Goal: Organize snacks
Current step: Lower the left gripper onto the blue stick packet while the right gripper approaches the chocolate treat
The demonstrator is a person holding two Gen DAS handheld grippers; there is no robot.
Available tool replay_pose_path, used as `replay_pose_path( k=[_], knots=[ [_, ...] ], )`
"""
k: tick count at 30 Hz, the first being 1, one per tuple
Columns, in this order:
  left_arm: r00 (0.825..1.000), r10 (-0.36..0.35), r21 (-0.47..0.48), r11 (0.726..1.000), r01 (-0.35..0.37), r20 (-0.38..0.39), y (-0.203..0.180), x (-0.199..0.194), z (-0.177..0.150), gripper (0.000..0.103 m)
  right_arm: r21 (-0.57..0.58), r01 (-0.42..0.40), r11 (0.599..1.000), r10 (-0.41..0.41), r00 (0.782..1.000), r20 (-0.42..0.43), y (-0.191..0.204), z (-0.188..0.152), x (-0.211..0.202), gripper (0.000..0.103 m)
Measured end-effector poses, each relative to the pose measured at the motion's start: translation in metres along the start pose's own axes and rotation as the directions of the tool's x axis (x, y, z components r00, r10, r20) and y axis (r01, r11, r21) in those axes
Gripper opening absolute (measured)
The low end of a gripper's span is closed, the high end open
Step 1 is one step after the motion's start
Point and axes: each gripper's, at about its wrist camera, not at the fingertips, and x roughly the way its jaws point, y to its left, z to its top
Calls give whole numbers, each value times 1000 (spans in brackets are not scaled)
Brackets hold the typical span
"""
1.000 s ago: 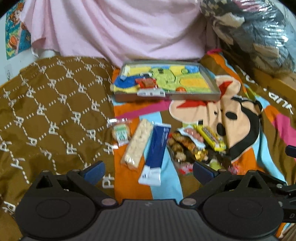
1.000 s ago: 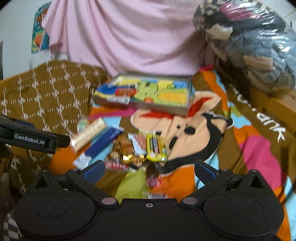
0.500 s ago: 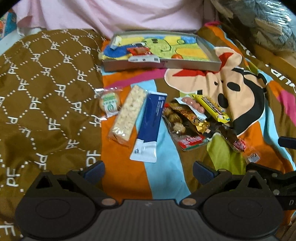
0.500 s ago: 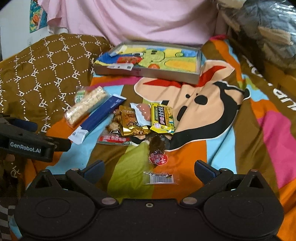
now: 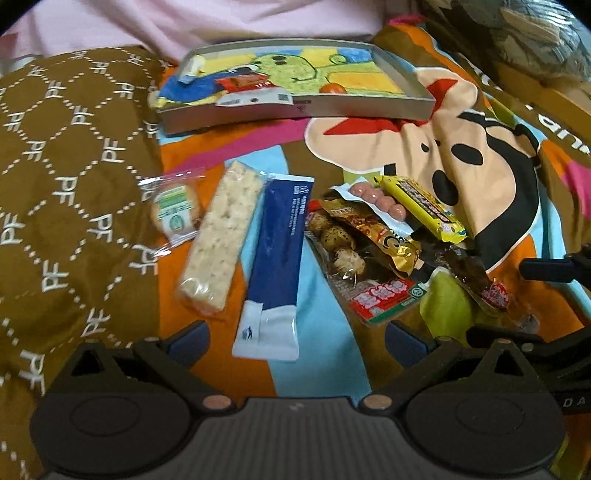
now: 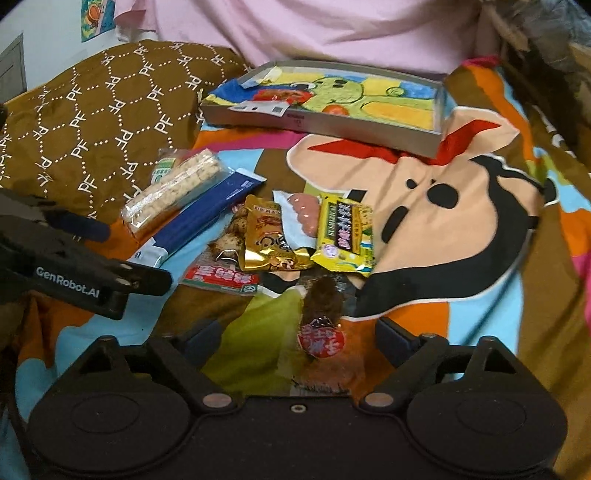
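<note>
Several wrapped snacks lie on a cartoon blanket. A blue-and-white packet (image 5: 277, 258) lies straight ahead of my open left gripper (image 5: 295, 338), its white end between the jaws. Beside it are a pale rice bar (image 5: 221, 236) and a small green-label biscuit (image 5: 175, 212). A dark brown snack with a red label (image 6: 321, 314) lies between the jaws of my open right gripper (image 6: 291, 338). Behind it are a gold packet (image 6: 267, 240), a yellow packet (image 6: 343, 232), a pink sausage pack (image 6: 304, 212) and a red-label pack (image 6: 219, 275). A shallow grey tray (image 5: 402, 79) sits at the back.
The tray (image 6: 439, 110) holds a red packet (image 5: 245, 81) and an orange ball (image 5: 332, 88). A brown patterned pillow (image 5: 62, 177) lies at the left. Pink cloth (image 6: 332, 29) hangs behind. The left gripper's body (image 6: 66, 266) shows at the right view's left edge.
Both grippers have moved forward and down toward the snacks. The blue packet now reaches between the left jaws, and the dark brown snack lies between the right jaws.
</note>
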Motion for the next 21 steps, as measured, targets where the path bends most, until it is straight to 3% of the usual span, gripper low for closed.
replay_pose_path(
  k=[9,16,21],
  knots=[
    [999,-31,6,999,31,-23,14,26,16,102,38,32,999,-31,999,-34,-9,2,25,77],
    [999,-30,-49,998,29,-15,30,34,21,98,26,8,1000,-7,999,-33,-3,2,26,61],
    [998,-56,-58,997,54,-20,25,35,20,93,47,-1,999,2,1000,-19,-3,2,25,60]
  ],
)
